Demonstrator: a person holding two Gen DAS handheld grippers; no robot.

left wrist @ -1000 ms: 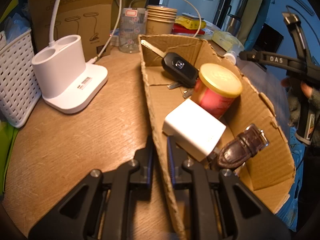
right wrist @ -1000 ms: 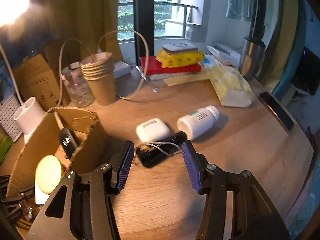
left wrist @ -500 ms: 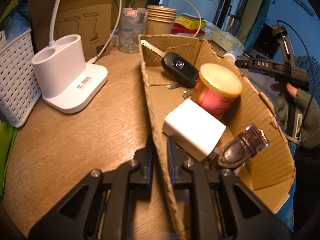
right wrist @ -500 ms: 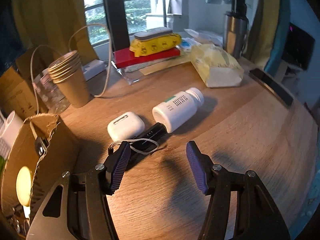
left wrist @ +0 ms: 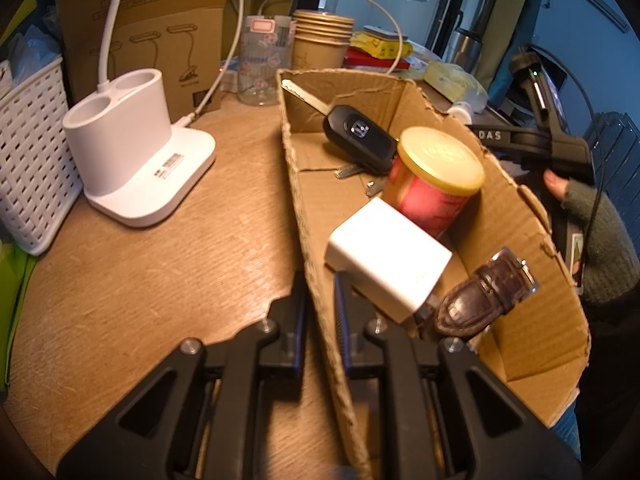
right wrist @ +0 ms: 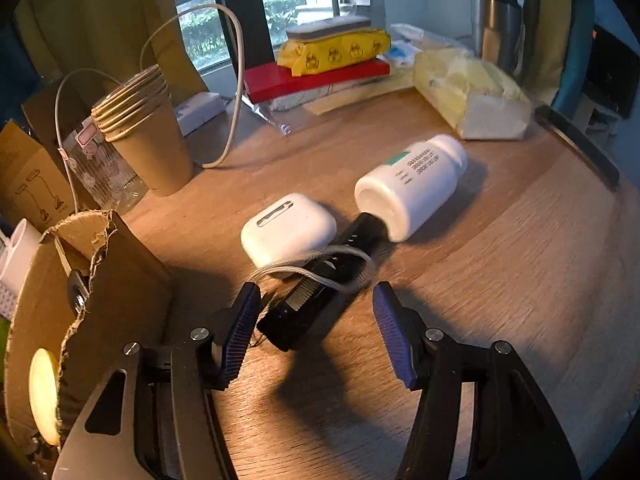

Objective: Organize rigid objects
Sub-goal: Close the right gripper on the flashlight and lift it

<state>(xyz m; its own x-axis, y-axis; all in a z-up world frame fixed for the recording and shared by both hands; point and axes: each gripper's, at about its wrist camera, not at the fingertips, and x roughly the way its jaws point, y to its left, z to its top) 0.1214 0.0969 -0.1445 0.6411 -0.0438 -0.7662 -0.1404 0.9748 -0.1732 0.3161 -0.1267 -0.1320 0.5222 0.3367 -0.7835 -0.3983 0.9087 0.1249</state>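
Observation:
My left gripper (left wrist: 320,282) is shut on the near wall of an open cardboard box (left wrist: 532,320). Inside the box lie a black car key (left wrist: 358,140), a red can with a yellow lid (left wrist: 432,184), a white charger (left wrist: 388,252) and a brown watch strap (left wrist: 480,296). My right gripper (right wrist: 316,320) is open, low over the near end of a black stick-shaped device with a grey lanyard (right wrist: 320,292); its pads do not touch the device. A white earbud case (right wrist: 288,228) and a white pill bottle (right wrist: 412,184) on its side lie just beyond.
A white lamp base (left wrist: 132,152) and a white basket (left wrist: 28,160) stand left of the box. Stacked paper cups (right wrist: 148,136), a glass jar (left wrist: 260,64), a red book (right wrist: 316,76), a yellow tissue pack (right wrist: 472,88) and a dark phone (right wrist: 576,148) line the back and right.
My right gripper has sunk and come closer to the black device, with its jaws a little wider. The left gripper and the box have not moved.

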